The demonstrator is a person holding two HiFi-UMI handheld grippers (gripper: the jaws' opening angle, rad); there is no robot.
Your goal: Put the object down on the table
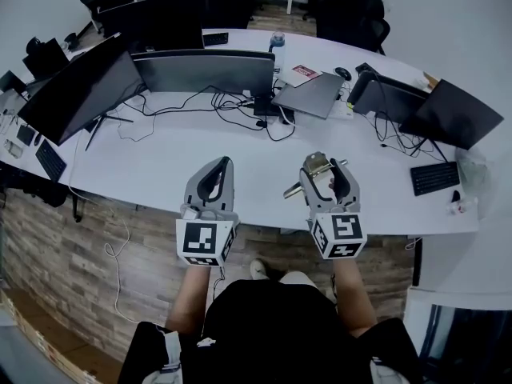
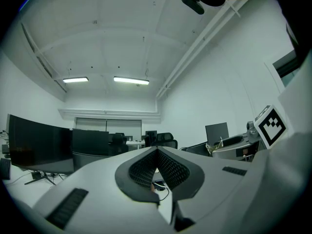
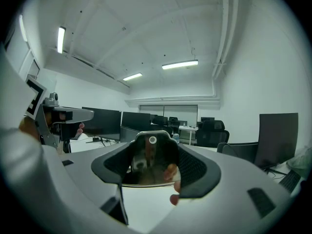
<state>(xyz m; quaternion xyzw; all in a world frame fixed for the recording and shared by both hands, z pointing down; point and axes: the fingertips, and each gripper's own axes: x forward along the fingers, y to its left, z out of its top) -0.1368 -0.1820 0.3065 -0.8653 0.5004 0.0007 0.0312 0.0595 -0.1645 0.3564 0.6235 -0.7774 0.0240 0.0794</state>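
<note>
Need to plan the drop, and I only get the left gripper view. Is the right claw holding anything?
Observer: Yes. The right claw is shut on a shiny metal piece.
Operator: What is under it?
Observer: In the head view it is over a bare stretch of the white table, close to the front edge.
Operator: Any clutter near that spot?
Observer: None close. The cables and a closed laptop lie farther back.
</note>
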